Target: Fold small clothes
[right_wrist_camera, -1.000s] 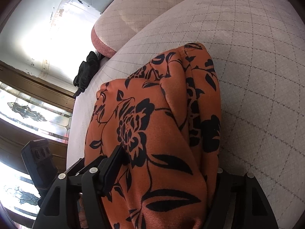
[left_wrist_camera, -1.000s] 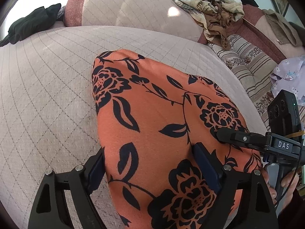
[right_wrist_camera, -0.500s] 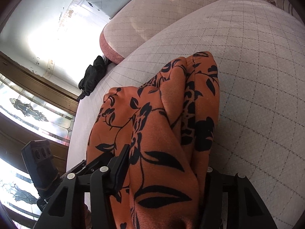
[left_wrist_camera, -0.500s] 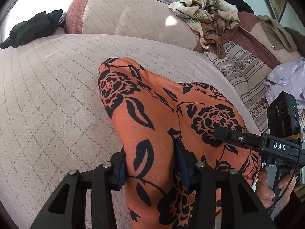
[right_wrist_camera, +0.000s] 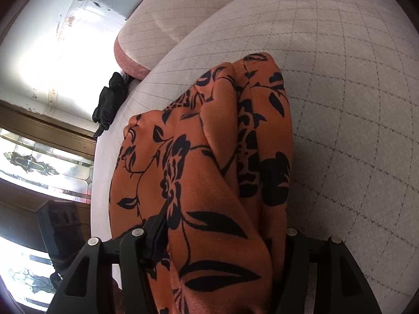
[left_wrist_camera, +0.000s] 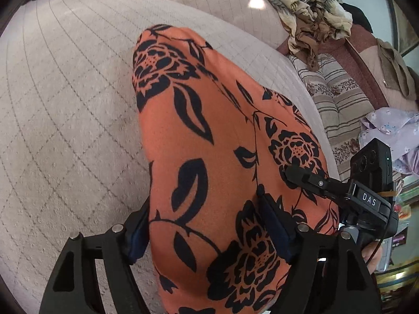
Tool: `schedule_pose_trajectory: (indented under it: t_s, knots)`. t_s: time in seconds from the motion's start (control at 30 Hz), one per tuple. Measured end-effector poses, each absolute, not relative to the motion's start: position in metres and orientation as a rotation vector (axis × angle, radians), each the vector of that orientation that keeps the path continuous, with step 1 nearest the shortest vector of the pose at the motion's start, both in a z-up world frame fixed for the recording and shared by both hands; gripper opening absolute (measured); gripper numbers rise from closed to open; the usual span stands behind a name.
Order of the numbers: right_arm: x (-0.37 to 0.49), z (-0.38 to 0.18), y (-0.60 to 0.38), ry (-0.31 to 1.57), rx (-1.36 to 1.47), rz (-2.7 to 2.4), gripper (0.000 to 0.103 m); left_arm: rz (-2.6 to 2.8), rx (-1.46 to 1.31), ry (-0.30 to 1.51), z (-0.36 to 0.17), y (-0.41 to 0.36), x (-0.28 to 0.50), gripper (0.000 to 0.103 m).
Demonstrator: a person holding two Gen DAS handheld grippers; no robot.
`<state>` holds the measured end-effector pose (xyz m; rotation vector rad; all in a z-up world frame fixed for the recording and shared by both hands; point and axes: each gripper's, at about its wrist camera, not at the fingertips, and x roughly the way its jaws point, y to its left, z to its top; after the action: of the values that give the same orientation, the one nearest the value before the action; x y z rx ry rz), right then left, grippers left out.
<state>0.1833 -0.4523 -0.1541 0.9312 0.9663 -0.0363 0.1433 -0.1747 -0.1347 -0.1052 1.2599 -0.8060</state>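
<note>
- Left wrist view: we are holding our left gripper (left_wrist_camera: 207,225) partly closed, its fingers pressing both sides of the orange floral garment (left_wrist_camera: 209,157), which is lying on the quilted cushion (left_wrist_camera: 65,104). Our right gripper (left_wrist_camera: 296,175) is touching the cloth's right edge.
- Right wrist view: we are clamping our right gripper (right_wrist_camera: 217,235) on the garment's bunched folds (right_wrist_camera: 209,170), fingers partly closed.

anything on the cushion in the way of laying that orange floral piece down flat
Nothing visible does. The orange floral garment is held by both the left gripper and the right gripper, and the quilted cushion around and beyond it is bare. The beige crumpled cloth and the black cloth lie off at its edges.
</note>
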Motion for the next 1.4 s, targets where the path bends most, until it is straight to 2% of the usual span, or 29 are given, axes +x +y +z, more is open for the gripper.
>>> schedule_pose_trajectory:
  t_s: [0.07,0.13,0.17,0.2,0.23,0.27,0.33,0.5,0.8,1.4]
  knots:
    - [0.182,-0.158,-0.456,0.966,0.955,-0.030,0.066,-0.812,-0.046,1.213,-0.128,-0.179,0.136,0.073]
    - [0.181,-0.158,-0.456,0.962,0.958,-0.026,0.067,-0.809,-0.023,1.177,-0.123,-0.180,0.131,0.059]
    - [0.181,-0.158,-0.455,0.957,0.957,-0.020,0.067,-0.809,-0.022,1.162,-0.120,-0.180,0.130,0.056]
    - [0.182,-0.157,-0.452,0.953,0.950,-0.011,0.066,-0.807,-0.026,1.149,-0.117,-0.179,0.131,0.050]
    - [0.182,-0.154,-0.451,0.943,0.934,-0.009,0.059,-0.807,-0.031,1.132,-0.114,-0.178,0.131,0.047]
    - [0.182,-0.150,-0.447,0.932,0.908,-0.011,0.057,-0.806,-0.032,1.114,-0.110,-0.176,0.130,0.043]
    - [0.181,-0.142,-0.442,0.911,0.856,-0.016,0.052,-0.795,-0.022,1.084,-0.104,-0.173,0.129,0.040]
    - [0.179,-0.129,-0.428,0.862,0.801,-0.005,0.047,-0.744,0.027,0.983,-0.086,-0.167,0.119,0.039]
    - [0.190,-0.108,-0.388,0.780,0.761,0.080,0.047,-0.649,0.040,0.862,-0.060,-0.130,0.109,0.039]
    - [0.188,-0.101,-0.369,0.798,0.734,0.148,0.047,-0.563,0.044,0.857,-0.058,-0.088,0.112,0.039]
